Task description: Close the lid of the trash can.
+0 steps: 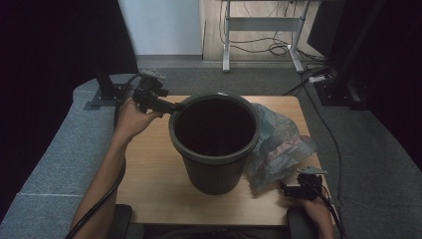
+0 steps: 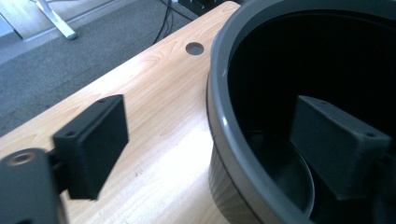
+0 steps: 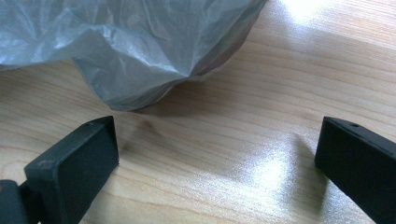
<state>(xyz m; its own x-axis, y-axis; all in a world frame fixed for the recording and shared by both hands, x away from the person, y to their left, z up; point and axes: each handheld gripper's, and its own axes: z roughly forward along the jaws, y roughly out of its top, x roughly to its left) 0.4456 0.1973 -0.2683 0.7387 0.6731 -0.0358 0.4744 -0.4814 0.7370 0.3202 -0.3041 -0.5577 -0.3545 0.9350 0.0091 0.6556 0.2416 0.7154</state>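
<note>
While the wooden table (image 1: pixel 149 174) shows a pale, smooth grain with a small round hole near its far edge, a dark grey plastic bin (image 1: pixel 215 142) stands upright in its middle. The bin is round, tapers toward its base, has fine vertical ribs on its outer wall and a thick, smooth rolled rim. Its inside is dark and its flat round bottom has a dull sheen in the left gripper view.

The left gripper (image 1: pixel 171 107) sits at the bin's far-left rim, held by the person's left hand (image 1: pixel 130 119). Its two flat, blocky black jaws stand wide apart and straddle the rim (image 2: pixel 219 135): one jaw is outside over the wood, the other is inside the bin. Neither jaw presses on the wall.

Just beside the bin on its right lies a crumpled bag (image 1: pixel 278 144) of thin, translucent grey-blue plastic, wrinkled and glossy, with something reddish dimly showing through it. It touches the bin's side.

The right gripper (image 1: pixel 293 190) rests low near the table's near-right corner, just beside the bag's near edge. Its jaws are spread wide over bare wood, and the bag's (image 3: pixel 140 51) folded edge lies just beyond them, not between them.
</note>
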